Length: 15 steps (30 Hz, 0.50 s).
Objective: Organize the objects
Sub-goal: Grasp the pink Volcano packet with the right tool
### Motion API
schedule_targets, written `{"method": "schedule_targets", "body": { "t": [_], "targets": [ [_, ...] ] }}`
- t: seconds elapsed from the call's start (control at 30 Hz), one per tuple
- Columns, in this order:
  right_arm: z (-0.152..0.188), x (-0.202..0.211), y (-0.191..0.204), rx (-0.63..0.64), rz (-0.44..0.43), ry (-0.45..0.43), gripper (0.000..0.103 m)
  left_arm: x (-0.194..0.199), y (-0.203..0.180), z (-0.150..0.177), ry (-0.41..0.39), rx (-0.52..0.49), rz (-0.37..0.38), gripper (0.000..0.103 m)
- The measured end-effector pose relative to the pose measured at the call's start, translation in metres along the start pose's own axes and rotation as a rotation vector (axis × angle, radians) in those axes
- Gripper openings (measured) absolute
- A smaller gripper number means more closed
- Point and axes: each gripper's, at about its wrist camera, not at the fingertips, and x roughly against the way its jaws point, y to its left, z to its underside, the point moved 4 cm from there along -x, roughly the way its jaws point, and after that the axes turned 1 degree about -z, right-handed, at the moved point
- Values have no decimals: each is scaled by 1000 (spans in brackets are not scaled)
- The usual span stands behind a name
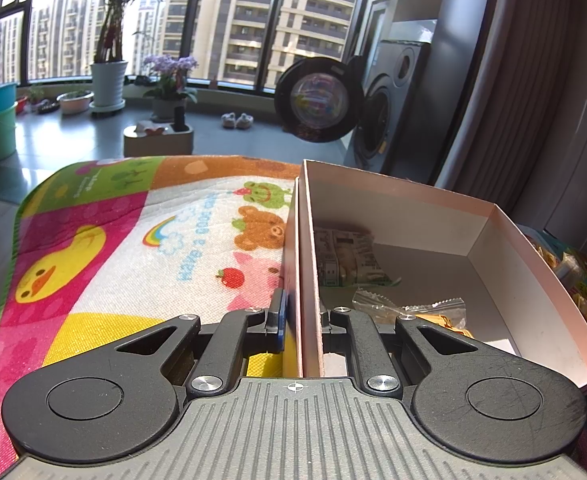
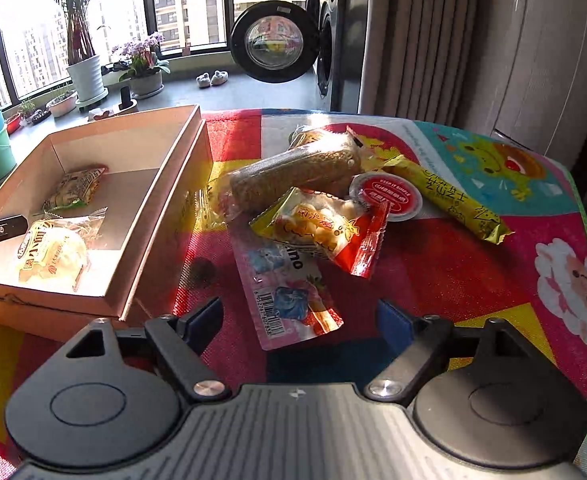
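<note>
The left gripper (image 1: 302, 322) is squeezed onto the near side wall of the cardboard box (image 1: 308, 280). One finger is outside the wall and one is inside. The box fills the right half of the left wrist view and sits on a bright play mat (image 1: 133, 240) with a duck, a bear and a frog on it.

Two snacks lie inside the box. A green and white snack bag (image 2: 75, 190) is near the far end. A clear packet with a pale round bun (image 2: 53, 250) is closer, at the lower left of the right wrist view.

The right gripper (image 2: 299, 322) has its fingers wide apart and holds nothing. It hangs over the mat at the bottom middle of its view. Just ahead of it lies a flat pink packet (image 2: 289, 292) with a barcode. A red and yellow snack bag (image 2: 325, 228) lies partly on top of the pink one. Behind that is a long see-through roll of brown grainy snack (image 2: 297, 174). A small round tub with a red lid (image 2: 389, 196) touches the red and yellow bag. A long yellow snack bar (image 2: 449, 196) lies to the right of the tub.

Far back, a washing machine door (image 2: 271, 46) stands open by the window.
</note>
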Motion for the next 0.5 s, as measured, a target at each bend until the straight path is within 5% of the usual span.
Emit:
{"method": "schedule_targets", "body": {
  "t": [0.03,0.1,0.3,0.5],
  "targets": [
    [0,-3,2,4,-8,15,57,0,0,0,0,1,1,13],
    [4,-1,8,27,-10,29,46,0,0,0,0,3,3,13],
    [39,34,9,85,31,73,45,1,1,-1,0,5,4,13],
    [68,71,21,109,-54,101,45,1,0,-1,0,4,3,13]
  ]
}}
